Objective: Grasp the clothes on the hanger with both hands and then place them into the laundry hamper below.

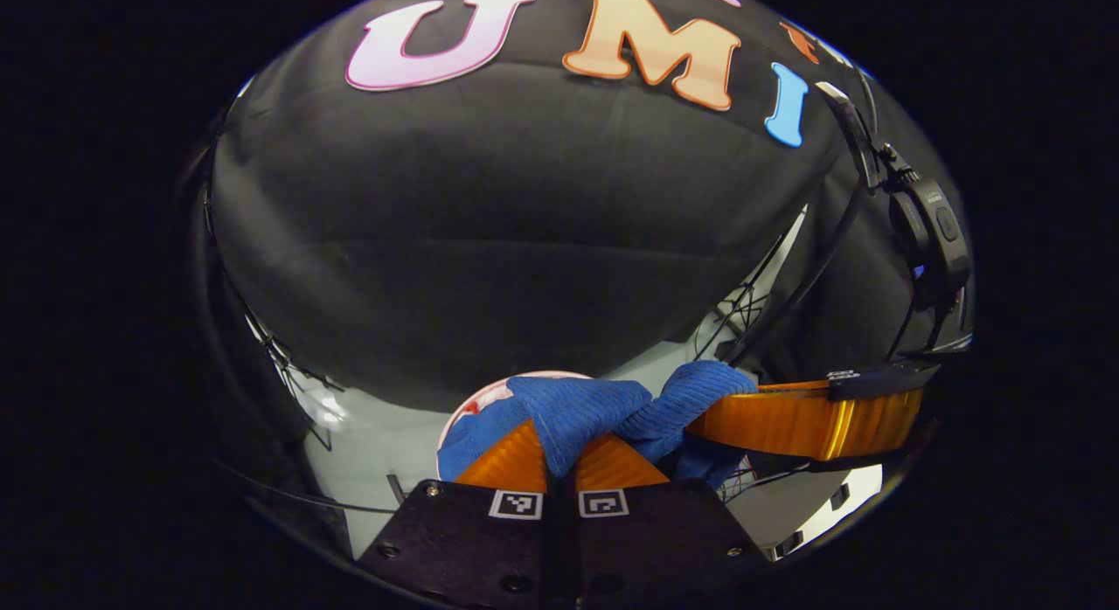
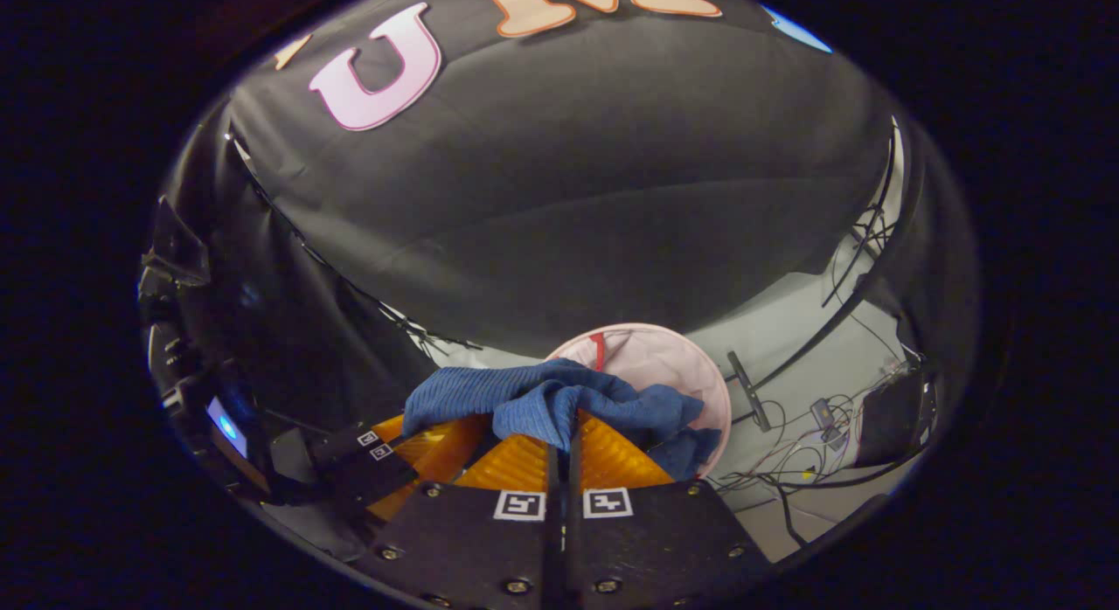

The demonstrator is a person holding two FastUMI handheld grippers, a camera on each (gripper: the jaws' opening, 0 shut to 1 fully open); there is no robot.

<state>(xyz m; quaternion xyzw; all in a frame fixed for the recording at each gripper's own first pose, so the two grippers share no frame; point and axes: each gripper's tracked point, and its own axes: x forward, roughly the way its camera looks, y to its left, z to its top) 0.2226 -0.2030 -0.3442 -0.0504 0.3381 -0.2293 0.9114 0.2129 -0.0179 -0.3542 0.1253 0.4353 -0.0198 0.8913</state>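
Note:
A blue knitted garment (image 1: 594, 409) hangs bunched between both grippers, above the floor. In the left gripper view my left gripper (image 1: 560, 457) is shut on one fold of it. The right gripper (image 1: 704, 426) reaches in from the right, its tips buried in the cloth. In the right gripper view my right gripper (image 2: 565, 431) is shut on the garment (image 2: 542, 396), and the left gripper (image 2: 437, 435) holds its other end at the lower left. The round pale pink hamper (image 2: 673, 361) stands open on the floor below and just beyond the cloth; its rim (image 1: 472, 400) peeks out behind the garment.
Black booth cloth hangs all around behind. A black device on a stand (image 1: 931, 234) is at the right. Cables and a black box (image 2: 887, 426) lie on the pale floor right of the hamper. A small lit screen (image 2: 225, 426) glows at the left.

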